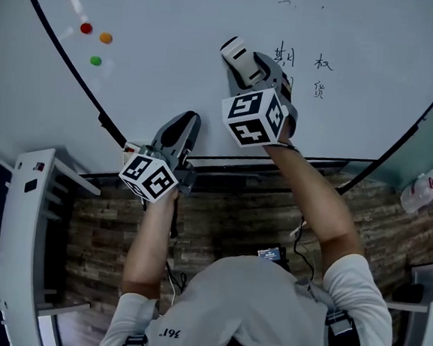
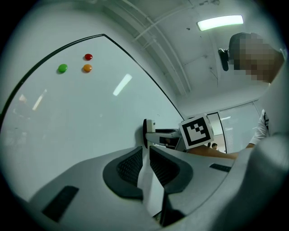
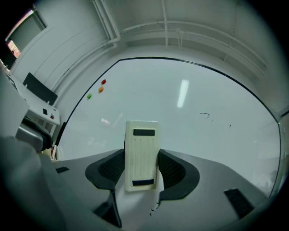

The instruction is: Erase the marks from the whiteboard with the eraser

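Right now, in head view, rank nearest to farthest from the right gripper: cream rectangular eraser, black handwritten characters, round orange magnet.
1. Cream rectangular eraser, in the right gripper.
2. Black handwritten characters, just right.
3. Round orange magnet, far left.

Right gripper (image 3: 142,169) fingers (image 3: 108,169) clamp eraser (image 3: 142,155) against whiteboard (image 3: 189,131)

We read this as an office meeting room: wall whiteboard (image 1: 177,22) with colored magnets (image 1: 105,37), ceiling strip light (image 2: 220,22), exposed pipes (image 3: 165,22), glazed partition (image 2: 235,122).
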Available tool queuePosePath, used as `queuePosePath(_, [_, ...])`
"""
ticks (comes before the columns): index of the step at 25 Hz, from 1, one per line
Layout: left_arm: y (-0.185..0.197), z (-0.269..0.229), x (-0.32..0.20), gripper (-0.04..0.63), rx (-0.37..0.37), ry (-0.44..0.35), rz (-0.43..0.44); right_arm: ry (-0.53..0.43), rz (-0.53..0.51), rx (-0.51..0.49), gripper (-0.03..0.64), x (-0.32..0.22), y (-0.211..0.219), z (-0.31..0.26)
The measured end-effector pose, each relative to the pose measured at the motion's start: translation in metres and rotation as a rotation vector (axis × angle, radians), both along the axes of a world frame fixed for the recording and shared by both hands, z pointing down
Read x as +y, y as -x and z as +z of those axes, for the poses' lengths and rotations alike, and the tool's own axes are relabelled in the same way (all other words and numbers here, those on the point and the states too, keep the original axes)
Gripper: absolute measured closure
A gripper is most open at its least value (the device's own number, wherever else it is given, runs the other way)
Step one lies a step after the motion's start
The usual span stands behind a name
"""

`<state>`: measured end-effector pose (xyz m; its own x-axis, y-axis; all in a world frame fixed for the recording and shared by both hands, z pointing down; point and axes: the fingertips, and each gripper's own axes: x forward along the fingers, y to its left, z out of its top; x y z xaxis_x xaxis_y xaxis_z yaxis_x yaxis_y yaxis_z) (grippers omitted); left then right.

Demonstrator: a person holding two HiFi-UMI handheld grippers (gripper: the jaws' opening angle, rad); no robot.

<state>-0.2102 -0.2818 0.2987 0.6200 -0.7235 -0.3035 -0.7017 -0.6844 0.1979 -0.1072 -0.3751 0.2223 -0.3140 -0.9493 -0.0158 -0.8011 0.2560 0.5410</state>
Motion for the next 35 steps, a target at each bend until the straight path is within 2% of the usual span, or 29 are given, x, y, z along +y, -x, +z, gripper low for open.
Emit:
queuePosePath(4, [0.019,0.005,-0.002,0.557,0.006,0.000,-0.010,-0.001,0.011,0.010,0.365,-0.008,0.020,0.008])
queuePosePath(11, [0.030,0.011,-0.004,0.557,0.020,0.028,-0.013,-0.074,0.100,0.041,0.365,-0.016,0.026,0.011])
queuePosePath(24, [0.001,0.004,-0.010,0.557,0.016,0.012,0.047,-0.042,0.166,-0.034,0.365,-0.019,0.012,0.008])
queuePosePath(35, [-0.021,0.000,-0.013,0.557,0.013,0.008,0.068,0.001,0.207,-0.087,0.365,-0.022,-0.025,0.007])
